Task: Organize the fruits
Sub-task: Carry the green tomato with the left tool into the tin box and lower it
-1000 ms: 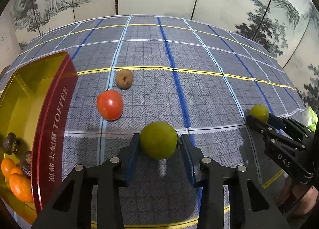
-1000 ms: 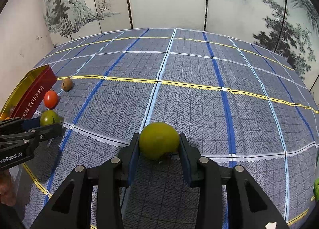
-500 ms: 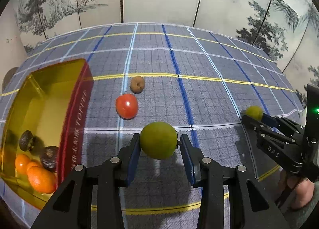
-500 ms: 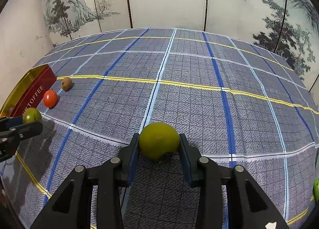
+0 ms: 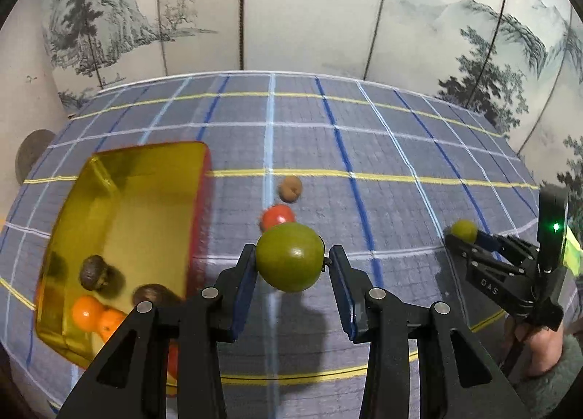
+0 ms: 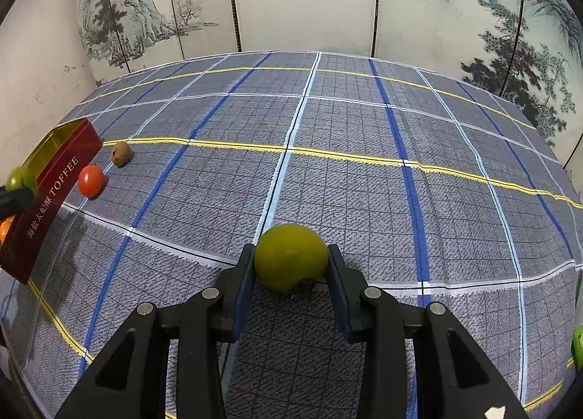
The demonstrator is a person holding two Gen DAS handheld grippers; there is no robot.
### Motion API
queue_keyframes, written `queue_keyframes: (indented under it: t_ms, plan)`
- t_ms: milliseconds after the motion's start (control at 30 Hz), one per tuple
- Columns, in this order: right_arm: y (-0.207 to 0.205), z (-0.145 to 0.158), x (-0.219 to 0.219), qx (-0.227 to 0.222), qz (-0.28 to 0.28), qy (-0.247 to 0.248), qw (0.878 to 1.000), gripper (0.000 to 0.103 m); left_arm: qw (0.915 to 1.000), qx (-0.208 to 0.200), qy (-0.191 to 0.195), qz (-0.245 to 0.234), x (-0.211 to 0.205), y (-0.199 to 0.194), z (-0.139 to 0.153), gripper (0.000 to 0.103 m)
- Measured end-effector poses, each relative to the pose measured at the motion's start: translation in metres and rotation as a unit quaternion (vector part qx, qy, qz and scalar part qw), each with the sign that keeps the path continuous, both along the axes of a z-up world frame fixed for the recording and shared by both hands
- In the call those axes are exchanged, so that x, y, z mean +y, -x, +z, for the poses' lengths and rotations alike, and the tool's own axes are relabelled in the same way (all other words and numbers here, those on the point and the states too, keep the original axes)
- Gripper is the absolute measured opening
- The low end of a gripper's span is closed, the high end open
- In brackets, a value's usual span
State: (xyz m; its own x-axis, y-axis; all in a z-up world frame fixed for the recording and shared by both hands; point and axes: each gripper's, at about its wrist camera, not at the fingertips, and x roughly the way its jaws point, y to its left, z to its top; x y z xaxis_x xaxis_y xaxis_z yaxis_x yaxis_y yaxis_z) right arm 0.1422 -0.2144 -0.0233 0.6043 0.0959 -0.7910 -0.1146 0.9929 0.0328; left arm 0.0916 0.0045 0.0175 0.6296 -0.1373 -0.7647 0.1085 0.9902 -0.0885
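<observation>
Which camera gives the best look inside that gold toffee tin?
The left wrist view: it looks down into the tin, showing oranges and dark brown fruits at its near end. The right wrist view catches only the tin's red lettered side and a sliver of its gold rim at the frame's edge.

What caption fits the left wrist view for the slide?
Left gripper holds a green fruit beside the toffee tin.
</observation>
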Motion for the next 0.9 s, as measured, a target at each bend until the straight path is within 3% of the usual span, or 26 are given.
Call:
queue_keyframes:
  t_ms: [333,633,900]
  plan:
    - [0.0,0.0,0.0,0.0,0.0,0.0,1.0,0.035,0.9974,-0.008,-0.017,0.069,0.064,-0.005,0.004,0.041]
    - [0.0,0.0,0.0,0.001,-0.001,0.001,1.0,0.035,0.9912,0.009,-0.043,0.125,0.118,-0.006,-0.015,0.041]
    - [0.0,0.0,-0.001,0.001,-0.001,0.005,1.0,0.035,0.9884,0.032,-0.038,0.143,0.141,-0.004,-0.033,0.041]
